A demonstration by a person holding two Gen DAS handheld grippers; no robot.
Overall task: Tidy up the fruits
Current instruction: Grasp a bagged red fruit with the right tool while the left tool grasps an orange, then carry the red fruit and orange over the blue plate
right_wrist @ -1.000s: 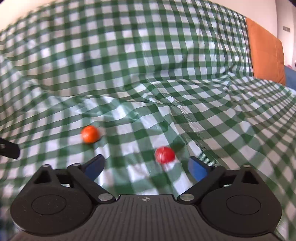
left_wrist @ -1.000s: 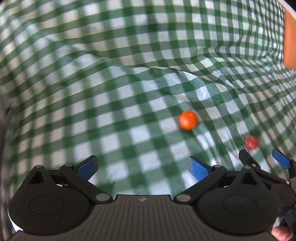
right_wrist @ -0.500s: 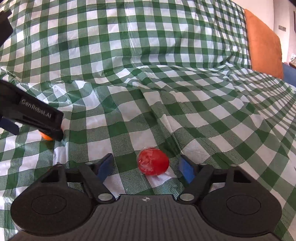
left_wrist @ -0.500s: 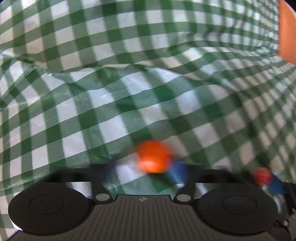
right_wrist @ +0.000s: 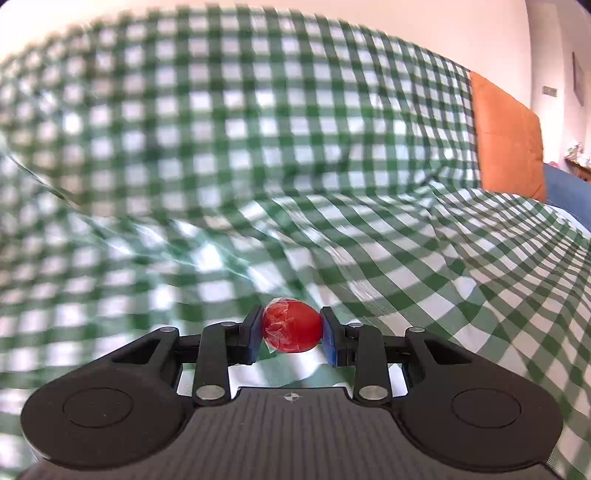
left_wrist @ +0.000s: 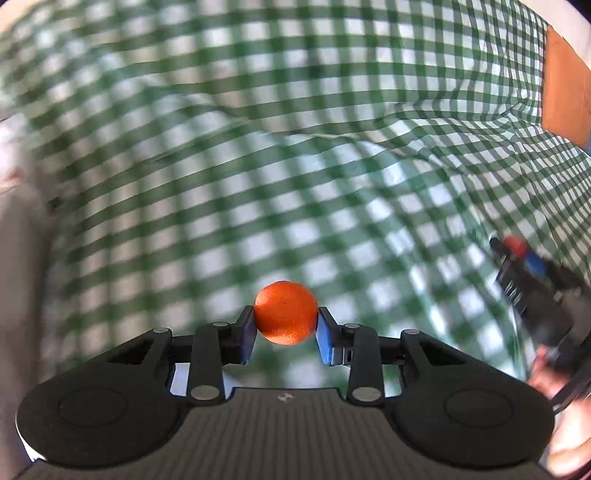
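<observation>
In the left wrist view my left gripper (left_wrist: 285,328) is shut on a small orange fruit (left_wrist: 286,312), its blue pads against both sides, lifted above the green checked cloth (left_wrist: 258,166). At that view's right edge my right gripper (left_wrist: 519,251) shows, blurred, with a red fruit (left_wrist: 514,243) at its tip and a hand behind it. In the right wrist view my right gripper (right_wrist: 291,330) has its jaws closing on the small red fruit (right_wrist: 292,326), which wears a crinkled clear wrap; both pads touch it, just above the cloth (right_wrist: 258,147).
The checked cloth drapes over a raised back and folds into creases (right_wrist: 207,254). An orange cushion (right_wrist: 508,136) stands at the far right, with a blue surface (right_wrist: 569,188) beside it. A pale wall (right_wrist: 369,14) rises behind.
Both grippers went from open above the cloth to closed on fruit: left on the orange one, right on the red one. The left gripper has lifted and pulled back; the right has barely shifted.
</observation>
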